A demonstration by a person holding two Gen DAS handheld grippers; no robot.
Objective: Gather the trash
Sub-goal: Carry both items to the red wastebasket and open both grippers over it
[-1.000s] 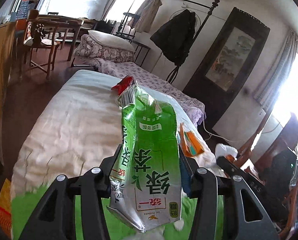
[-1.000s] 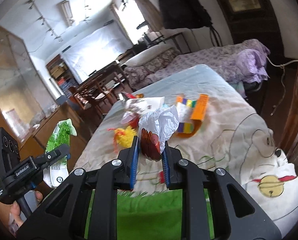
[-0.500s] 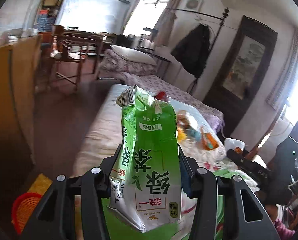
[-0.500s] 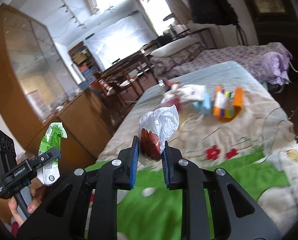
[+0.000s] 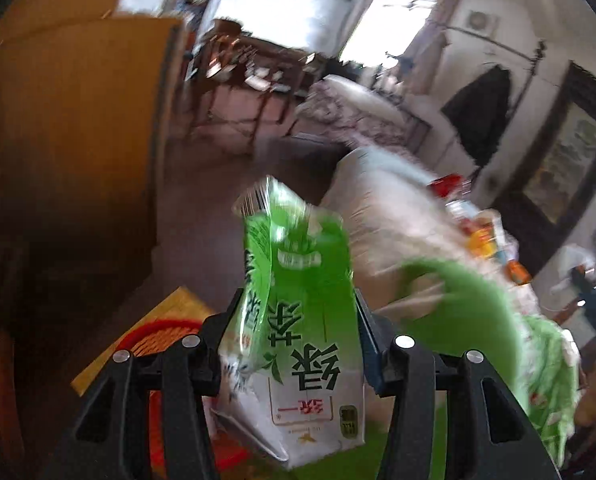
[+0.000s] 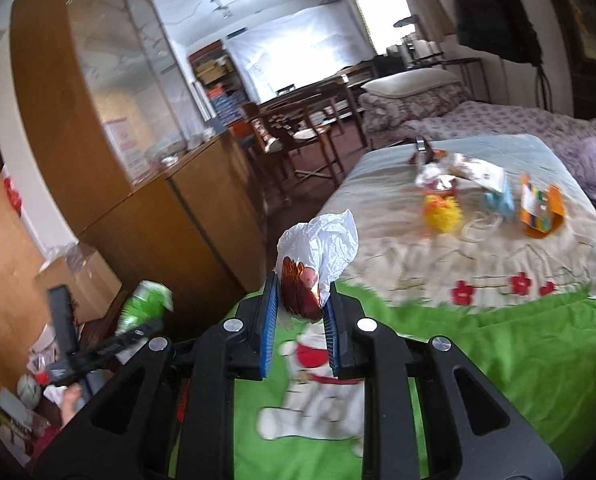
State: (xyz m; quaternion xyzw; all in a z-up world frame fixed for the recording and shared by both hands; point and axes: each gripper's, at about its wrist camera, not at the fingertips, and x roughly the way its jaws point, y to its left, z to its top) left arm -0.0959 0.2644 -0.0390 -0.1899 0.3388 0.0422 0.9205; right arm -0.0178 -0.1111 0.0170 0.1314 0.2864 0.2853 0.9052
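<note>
My left gripper is shut on a crumpled green tea carton and holds it in the air beside the bed; the carton also shows in the right wrist view. A red mesh basket sits on the floor below and left of it. My right gripper is shut on a white and red wrapper above the green blanket. More litter lies on the bed: a yellow wrapper, an orange packet, a white packet.
A wooden cabinet stands left of the bed, with a cardboard box beside it. Chairs and a table stand further back. A second bed with purple covers lies at the far right.
Both grippers have swung left, away from the bed's middle. The left one now faces the floor and cabinet, with the red basket in view. Both still hold their trash.
</note>
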